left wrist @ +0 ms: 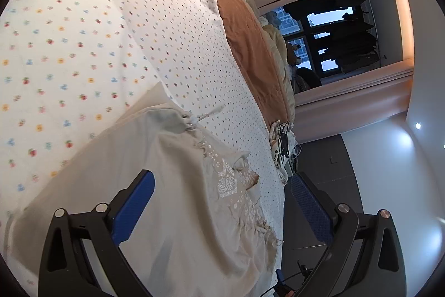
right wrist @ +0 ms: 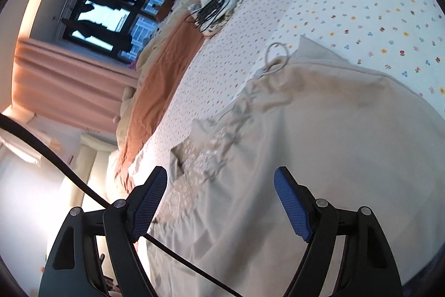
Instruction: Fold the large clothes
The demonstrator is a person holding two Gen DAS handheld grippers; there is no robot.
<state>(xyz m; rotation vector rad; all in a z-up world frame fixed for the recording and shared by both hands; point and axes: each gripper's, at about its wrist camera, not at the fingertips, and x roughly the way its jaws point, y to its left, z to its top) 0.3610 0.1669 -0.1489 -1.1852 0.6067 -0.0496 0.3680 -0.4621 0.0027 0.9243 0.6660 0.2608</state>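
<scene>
A large beige garment (left wrist: 155, 185) with a lace-trimmed edge lies spread on a bed with a white flower-print sheet (left wrist: 69, 46). It also shows in the right wrist view (right wrist: 319, 135), with a drawstring loop (right wrist: 275, 57) at its far corner. My left gripper (left wrist: 221, 194) is open, its blue-padded jaws standing wide over the garment's lace edge near the bed side. My right gripper (right wrist: 221, 191) is open too, its jaws spread just above the lace band of the same garment. Neither holds any cloth.
A brown blanket (left wrist: 244, 27) runs along the far side of the bed, with plush toys beyond. A bundle of black cable (right wrist: 212, 10) lies on crumpled cloth at the bed's end. Pink curtains (right wrist: 69, 68) frame a dark window. A black cable (right wrist: 55, 157) crosses the right view.
</scene>
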